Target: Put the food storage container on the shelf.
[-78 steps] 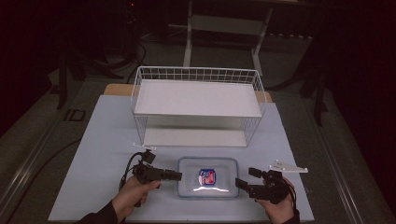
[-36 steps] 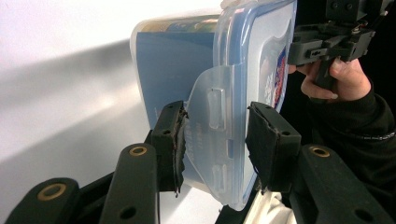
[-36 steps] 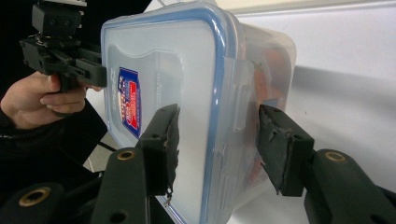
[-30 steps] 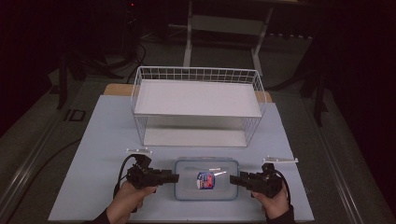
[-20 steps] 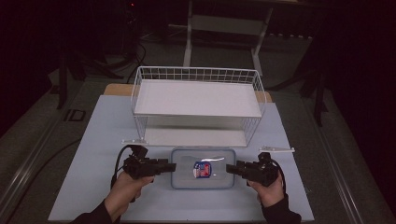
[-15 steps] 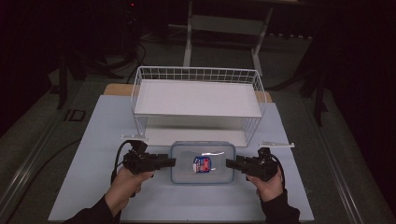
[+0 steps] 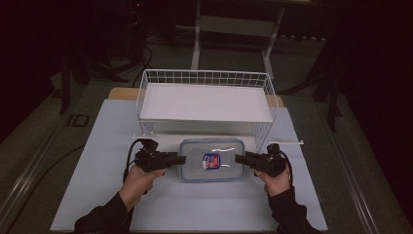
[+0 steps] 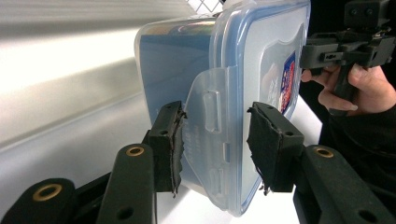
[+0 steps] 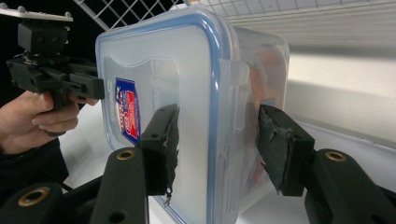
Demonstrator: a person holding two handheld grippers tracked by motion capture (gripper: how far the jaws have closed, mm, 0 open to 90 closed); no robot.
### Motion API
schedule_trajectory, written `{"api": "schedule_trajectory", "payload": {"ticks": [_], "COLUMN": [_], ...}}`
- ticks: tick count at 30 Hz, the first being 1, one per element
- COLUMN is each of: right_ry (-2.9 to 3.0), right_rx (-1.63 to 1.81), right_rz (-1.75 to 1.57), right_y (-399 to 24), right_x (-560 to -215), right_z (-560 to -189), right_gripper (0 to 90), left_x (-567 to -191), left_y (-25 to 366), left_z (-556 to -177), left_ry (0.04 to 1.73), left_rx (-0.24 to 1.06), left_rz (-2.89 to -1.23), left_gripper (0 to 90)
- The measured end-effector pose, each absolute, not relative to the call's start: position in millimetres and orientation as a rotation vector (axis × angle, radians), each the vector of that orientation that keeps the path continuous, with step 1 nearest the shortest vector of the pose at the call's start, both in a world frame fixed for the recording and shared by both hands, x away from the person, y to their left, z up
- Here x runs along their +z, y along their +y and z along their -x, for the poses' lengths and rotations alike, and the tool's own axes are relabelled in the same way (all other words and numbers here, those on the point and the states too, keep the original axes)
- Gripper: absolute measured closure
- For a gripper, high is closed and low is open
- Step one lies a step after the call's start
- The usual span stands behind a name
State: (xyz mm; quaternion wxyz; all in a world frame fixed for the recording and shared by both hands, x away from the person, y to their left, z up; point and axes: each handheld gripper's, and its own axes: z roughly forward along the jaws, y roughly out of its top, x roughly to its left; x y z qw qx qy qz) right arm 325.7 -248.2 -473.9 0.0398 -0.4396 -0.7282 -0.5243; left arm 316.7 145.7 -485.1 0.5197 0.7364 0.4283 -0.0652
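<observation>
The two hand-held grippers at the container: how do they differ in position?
The left hand-held gripper meets the container's left end; the right hand-held gripper meets its right end. The left points rightward, the right leftward. Both have jaws open, straddling a latch flap, and both sit beside the lid.

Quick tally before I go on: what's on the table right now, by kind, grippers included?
Lidded plastic container: 1
White wire shelf rack: 1
Handheld grippers: 2, the left gripper and the right gripper, one at each short end of the container
Total: 4
</observation>
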Motion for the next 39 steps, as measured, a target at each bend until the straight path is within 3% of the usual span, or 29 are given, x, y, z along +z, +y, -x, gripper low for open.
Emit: {"api": "schedule_trajectory", "payload": {"ticks": [23,39], "right_ry": [-2.243,-2.256], "right_rx": [-1.708,-1.752], "right_rz": [1.390,1.433], "right_y": [-243.0,-234.6], "right_x": [-491.9,-498.5], "right_z": [-367.1,-372.8], "right_gripper": [47.9,45.4], "left_x": [-497.0,-504.2], "left_y": [140.1,144.7], "left_z": [-350.6,-362.8], "left_ry": [1.023,1.050], "left_rx": [0.029,0.019], "left_rz": [-1.731,-1.677], "left_gripper": [54.2,53.1]}}
